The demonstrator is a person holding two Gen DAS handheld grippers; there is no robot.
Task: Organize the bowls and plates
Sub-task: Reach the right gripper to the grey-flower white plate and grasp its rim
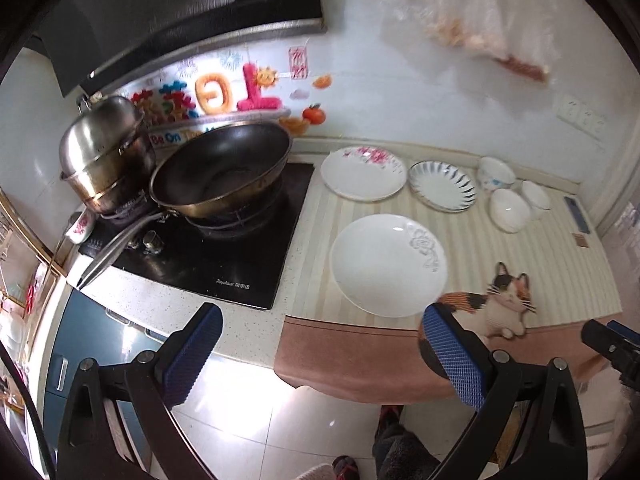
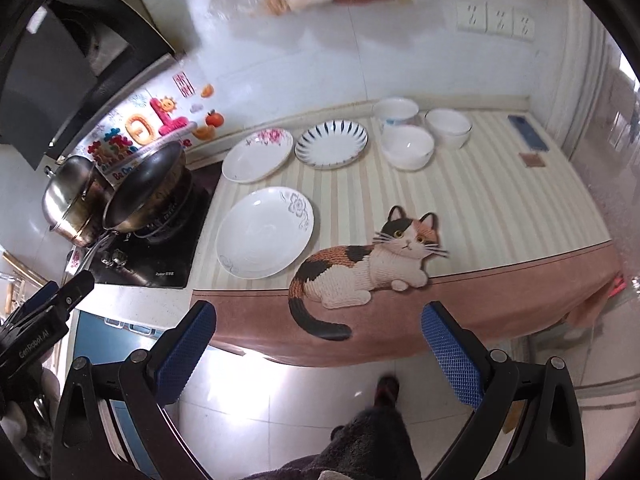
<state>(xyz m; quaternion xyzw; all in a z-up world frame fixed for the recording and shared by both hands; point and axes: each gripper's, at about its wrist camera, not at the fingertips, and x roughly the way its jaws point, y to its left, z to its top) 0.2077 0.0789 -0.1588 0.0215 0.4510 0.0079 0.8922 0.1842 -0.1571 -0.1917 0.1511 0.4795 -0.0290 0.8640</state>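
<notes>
Three plates lie on the striped counter mat (image 1: 532, 256) (image 2: 500, 200): a white plate with a grey flower (image 1: 388, 265) (image 2: 265, 232) nearest, a pink-flowered plate (image 1: 363, 173) (image 2: 258, 155) behind it, and a blue-striped plate (image 1: 442, 186) (image 2: 331, 143) to its right. Three white bowls (image 1: 509, 210) (image 2: 407, 147) cluster further right, one with a blue print (image 1: 496, 173) (image 2: 395, 111) at the back and a plain bowl (image 1: 536, 194) (image 2: 448, 127) at the right. My left gripper (image 1: 322, 338) and right gripper (image 2: 318, 334) both hover open in front of the counter edge, holding nothing.
A black wok (image 1: 222, 168) (image 2: 146, 186) and a steel pot (image 1: 105, 152) (image 2: 70, 200) sit on the hob (image 1: 224, 264) left of the plates. A cat picture (image 2: 366, 264) marks the mat's front. A person's legs and shoes (image 2: 386, 390) stand on the tiled floor below.
</notes>
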